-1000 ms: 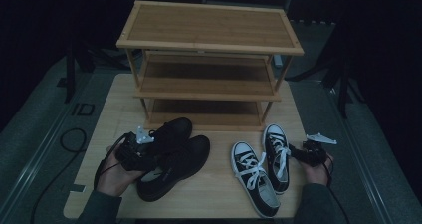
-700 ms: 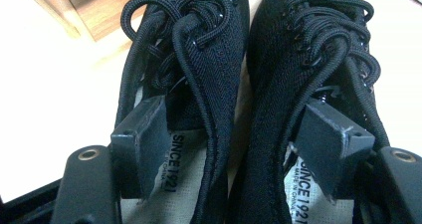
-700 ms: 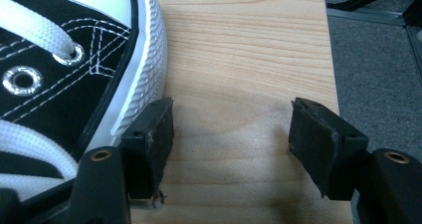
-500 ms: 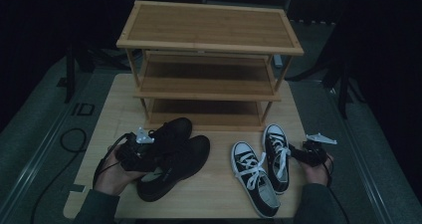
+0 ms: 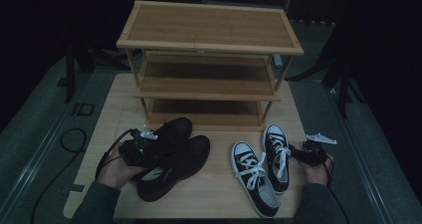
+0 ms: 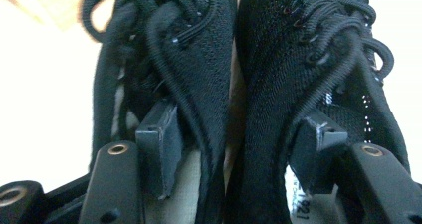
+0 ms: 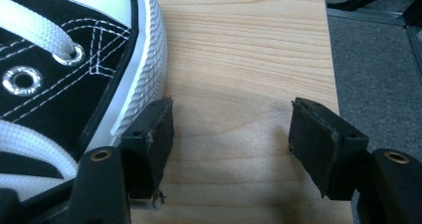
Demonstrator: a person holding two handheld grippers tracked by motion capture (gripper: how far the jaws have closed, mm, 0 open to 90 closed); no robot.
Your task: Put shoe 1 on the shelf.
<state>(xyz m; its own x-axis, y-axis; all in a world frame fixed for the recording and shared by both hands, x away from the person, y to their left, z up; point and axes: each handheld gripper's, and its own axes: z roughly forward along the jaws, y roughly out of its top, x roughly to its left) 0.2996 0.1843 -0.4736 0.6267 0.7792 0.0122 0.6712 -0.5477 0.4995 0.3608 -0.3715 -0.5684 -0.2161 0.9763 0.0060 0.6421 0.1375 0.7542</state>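
Two black shoes (image 5: 171, 157) lie side by side on the table (image 5: 219, 194), left of centre, in front of the rack (image 5: 209, 50). The left gripper (image 5: 144, 147) sits at their heel ends with one jaw inside each shoe, so the two inner walls stand between the pads. Its jaws have just been closing, drawn in from the wider spread of a second ago; the left gripper view shows the pads (image 6: 159, 144) close to the black knit, but whether they press on it I cannot tell. Shoes and hand lie where they did before. To the right, two sneakers (image 5: 266, 169) with white laces rest near the table's front edge. The right gripper (image 5: 304, 153) hovers just beside the outer sneaker (image 7: 74, 69), jaws wide apart over bare wood and holding nothing, its place unchanged from the earlier frames.
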